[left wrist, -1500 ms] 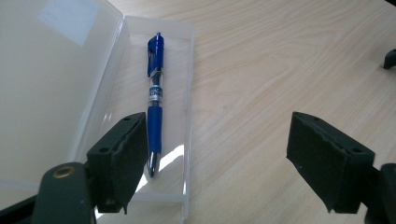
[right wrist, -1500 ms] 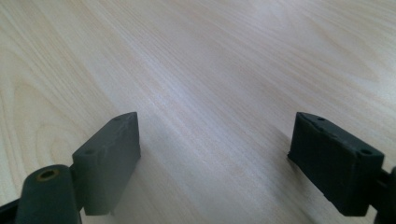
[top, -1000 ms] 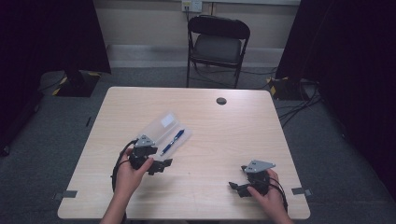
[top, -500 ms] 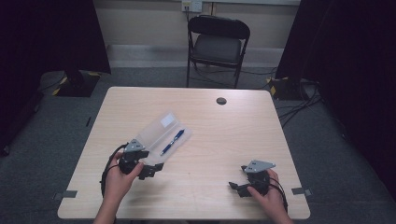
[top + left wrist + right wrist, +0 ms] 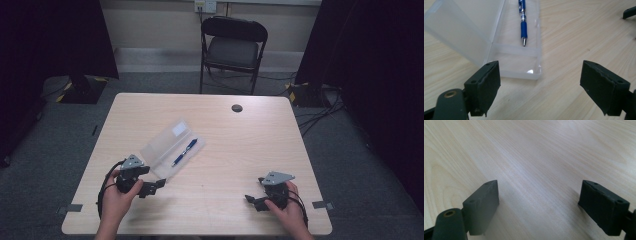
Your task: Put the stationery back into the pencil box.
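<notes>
We hold our left gripper (image 5: 150, 187) low over the desk (image 5: 240, 145), near its front-left corner, with the jaws spread wide and nothing between them. In the left gripper view the two black pads (image 5: 485, 86) stand far apart, and the near short end of the clear plastic pencil case (image 5: 516, 53) lies just ahead of the left one, apart from it. The case (image 5: 172, 147) lies open on the left half of the desk, its lid (image 5: 162, 142) folded back toward the left edge, the whole thing set at a slant to the desk's edges. A blue pen (image 5: 185, 152) lies along the tray half of the case; in the left gripper view its silver tip (image 5: 524, 41) points toward us and stops short of a low divider that crosses the tray.

Our right gripper (image 5: 256, 201) sits near the front-right corner of the desk, well apart from the case. Its jaws are also spread wide, and in the right gripper view bare wood grain (image 5: 536, 162) runs between them. A small dark round cap (image 5: 237, 108) is set in the desk near the far edge. A black folding chair (image 5: 232, 47) stands on the grey carpet beyond the far edge.
</notes>
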Demonstrator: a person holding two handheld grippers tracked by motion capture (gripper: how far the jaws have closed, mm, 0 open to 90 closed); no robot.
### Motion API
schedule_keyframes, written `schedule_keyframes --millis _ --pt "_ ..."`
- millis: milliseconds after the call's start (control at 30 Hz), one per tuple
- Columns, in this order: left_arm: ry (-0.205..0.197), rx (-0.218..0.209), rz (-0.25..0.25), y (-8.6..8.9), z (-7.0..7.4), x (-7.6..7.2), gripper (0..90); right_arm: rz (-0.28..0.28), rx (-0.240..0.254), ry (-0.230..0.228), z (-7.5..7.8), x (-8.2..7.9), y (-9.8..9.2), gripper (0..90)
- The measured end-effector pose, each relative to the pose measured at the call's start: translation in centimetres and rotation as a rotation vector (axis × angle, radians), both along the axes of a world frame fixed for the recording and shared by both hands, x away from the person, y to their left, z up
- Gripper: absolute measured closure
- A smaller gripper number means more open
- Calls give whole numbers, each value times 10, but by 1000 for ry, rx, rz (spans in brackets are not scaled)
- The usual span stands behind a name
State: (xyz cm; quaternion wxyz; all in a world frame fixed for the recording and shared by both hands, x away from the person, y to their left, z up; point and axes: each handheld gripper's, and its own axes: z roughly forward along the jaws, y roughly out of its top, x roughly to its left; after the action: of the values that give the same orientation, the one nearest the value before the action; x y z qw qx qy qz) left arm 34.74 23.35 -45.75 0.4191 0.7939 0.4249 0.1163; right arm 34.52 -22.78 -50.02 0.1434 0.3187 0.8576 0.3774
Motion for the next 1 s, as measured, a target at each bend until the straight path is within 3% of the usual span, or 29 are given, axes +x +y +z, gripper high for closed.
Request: schedule_keyframes --millis 667,1000 --pt "22 -4 74 31 -20 -11 165 0 0 0 0 0 0 152" --pt "23 24 81 42 -29 -14 166 0 0 0 0 0 0 152"
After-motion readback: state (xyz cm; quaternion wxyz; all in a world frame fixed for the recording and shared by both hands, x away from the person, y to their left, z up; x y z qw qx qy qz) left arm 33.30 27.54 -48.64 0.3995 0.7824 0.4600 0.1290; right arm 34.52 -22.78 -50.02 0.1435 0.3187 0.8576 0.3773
